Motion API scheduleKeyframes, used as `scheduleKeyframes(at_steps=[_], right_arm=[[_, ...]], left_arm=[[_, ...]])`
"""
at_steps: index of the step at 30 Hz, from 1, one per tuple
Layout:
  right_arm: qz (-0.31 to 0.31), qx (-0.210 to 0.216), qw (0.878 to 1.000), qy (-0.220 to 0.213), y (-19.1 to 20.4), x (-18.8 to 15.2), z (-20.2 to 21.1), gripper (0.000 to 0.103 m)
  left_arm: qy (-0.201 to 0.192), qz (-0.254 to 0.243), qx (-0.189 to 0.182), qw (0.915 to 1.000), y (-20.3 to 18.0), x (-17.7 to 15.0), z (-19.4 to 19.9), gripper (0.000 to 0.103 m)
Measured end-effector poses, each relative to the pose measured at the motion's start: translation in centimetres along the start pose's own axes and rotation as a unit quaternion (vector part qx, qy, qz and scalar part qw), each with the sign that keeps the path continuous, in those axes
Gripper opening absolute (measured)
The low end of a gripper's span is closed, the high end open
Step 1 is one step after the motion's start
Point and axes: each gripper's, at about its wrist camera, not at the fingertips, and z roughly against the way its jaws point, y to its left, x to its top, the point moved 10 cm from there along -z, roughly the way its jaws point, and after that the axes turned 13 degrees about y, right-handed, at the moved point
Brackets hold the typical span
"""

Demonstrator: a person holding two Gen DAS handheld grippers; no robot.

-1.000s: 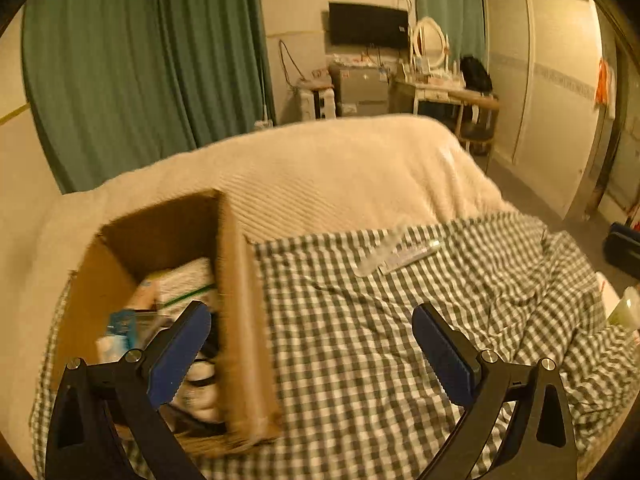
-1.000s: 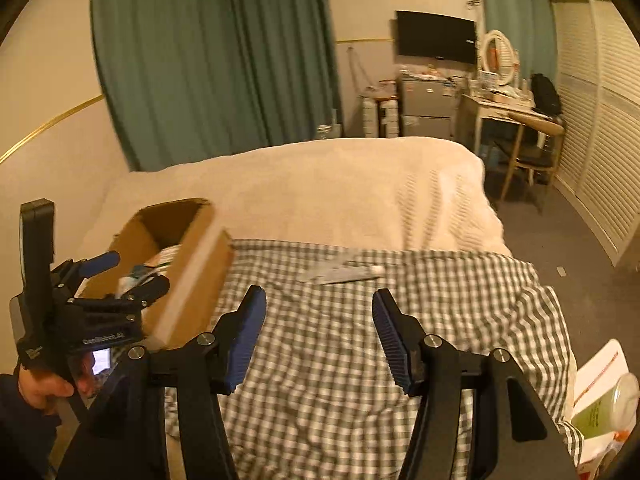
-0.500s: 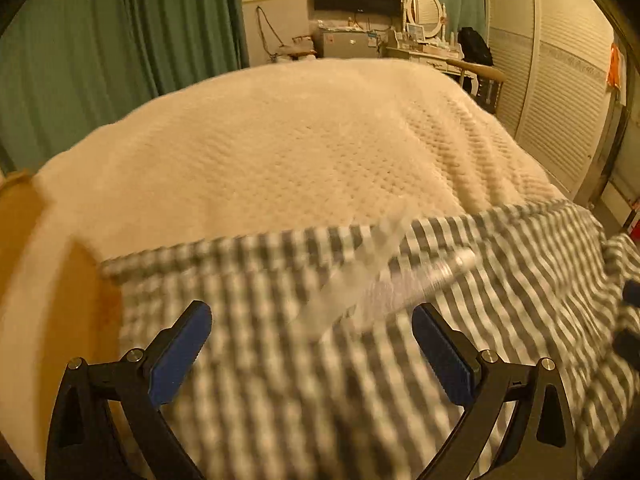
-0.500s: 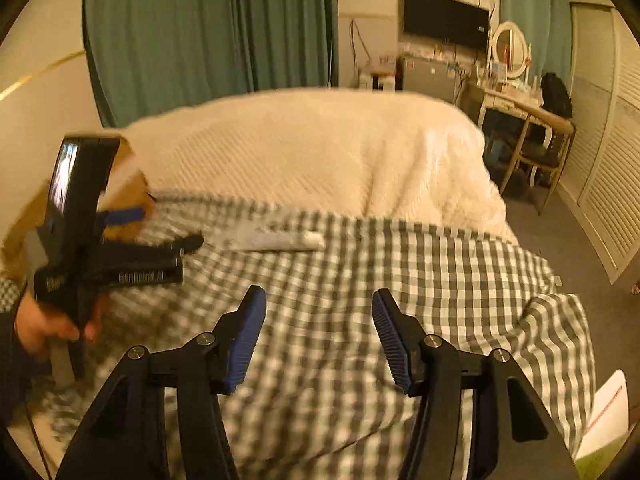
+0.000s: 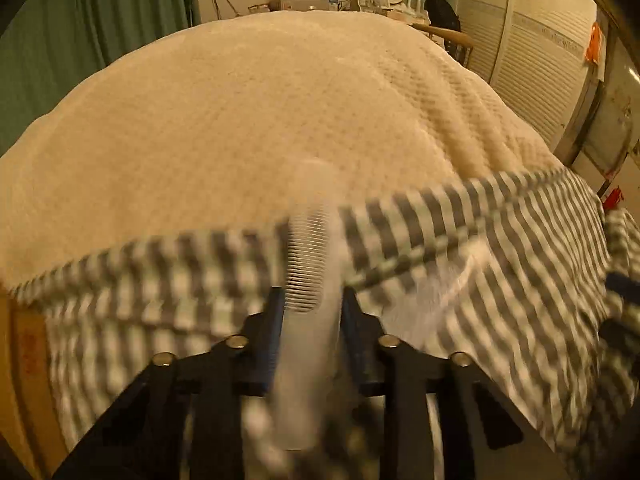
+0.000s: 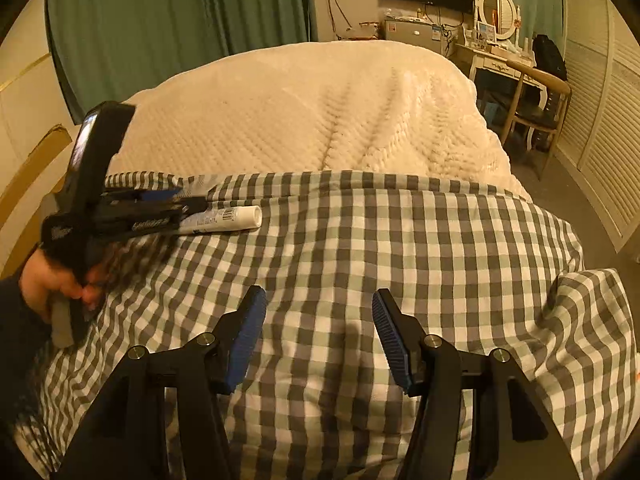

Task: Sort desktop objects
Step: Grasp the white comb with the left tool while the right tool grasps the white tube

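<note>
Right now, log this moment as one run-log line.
left gripper: shut on clear comb | right gripper: open, holding nothing, above checkered cloth | white tube: on cloth

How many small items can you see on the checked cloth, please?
2: a clear comb clamped in the left gripper, and a white tube lying beside it. Others may be hidden.

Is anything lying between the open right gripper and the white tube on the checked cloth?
Nothing lies on the cloth between the right gripper and the white tube; only the left gripper, shut on a clear comb, sits beside the tube's near end.
</note>
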Motion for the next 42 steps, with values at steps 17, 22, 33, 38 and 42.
scheduleKeyframes(at_steps=[17, 22, 33, 38, 42], right_arm=[[-0.083, 0.068, 0.994, 0.028, 8.9, 4.9, -3.2, 0.055], [-0.153, 0.079, 0.983, 0.058, 10.1, 5.7, -7.8, 0.055], [-0.068, 0.064, 0.996, 0.012, 12.0, 6.9, -7.0, 0.018], [-0.040, 0.049, 0.998, 0.010, 12.8, 5.4, -3.1, 0.012], [-0.033, 0.044, 0.998, 0.020, 13.5, 3.2, -0.4, 0.011]], left_arm=[[-0.014, 0.185, 0.003, 0.9827, 6.3, -7.4, 2.9, 0.025], [-0.031, 0.199, -0.011, 0.9795, 7.3, -7.3, 2.6, 0.025], [-0.030, 0.199, -0.030, 0.9790, 8.0, -7.6, 3.6, 0.025], [-0.033, 0.191, -0.045, 0.9800, 7.3, -8.0, 6.5, 0.025], [-0.040, 0.179, -0.059, 0.9813, 6.6, -9.4, 9.6, 0.025]])
